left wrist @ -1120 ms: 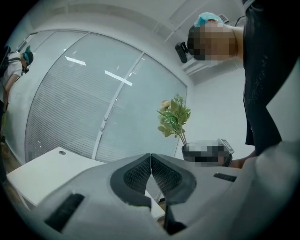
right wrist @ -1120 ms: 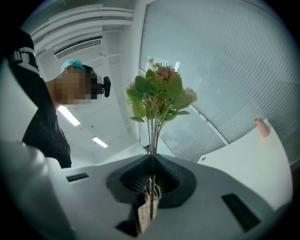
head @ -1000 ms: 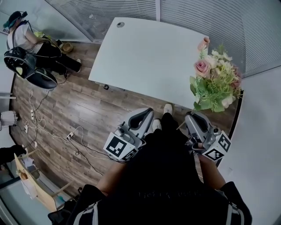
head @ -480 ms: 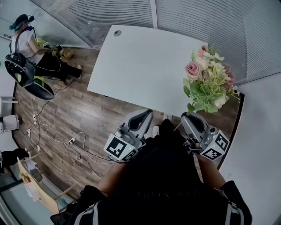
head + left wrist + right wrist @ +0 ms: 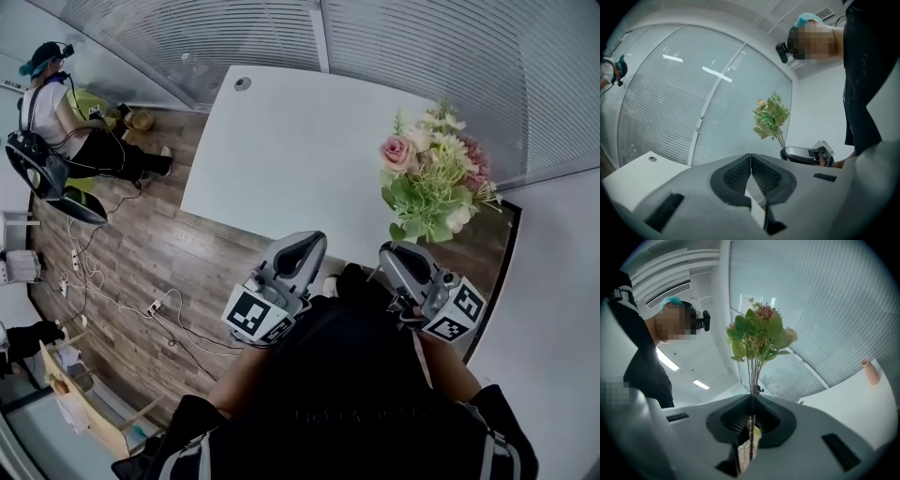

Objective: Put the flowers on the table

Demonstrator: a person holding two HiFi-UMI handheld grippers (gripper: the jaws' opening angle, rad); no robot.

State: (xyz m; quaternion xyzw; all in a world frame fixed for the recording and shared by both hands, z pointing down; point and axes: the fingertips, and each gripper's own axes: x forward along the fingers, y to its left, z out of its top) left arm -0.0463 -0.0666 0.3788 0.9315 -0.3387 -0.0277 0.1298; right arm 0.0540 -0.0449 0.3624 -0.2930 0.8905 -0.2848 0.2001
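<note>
Flowers drifted left — pink-cream, leafy | right gripper clamps stems | left gripper clenched

Table: broad bare white top ahead (small grommet at far corner). Pink vase stands on it near the right end. Blinds wall off the far edge.

flowers: 1 bunch | table: 1, white | grippers: 2, left gripper and right gripper | pink vase: 1, at the table's edge | cable hole: 1, by a table corner | other person: 1
</note>
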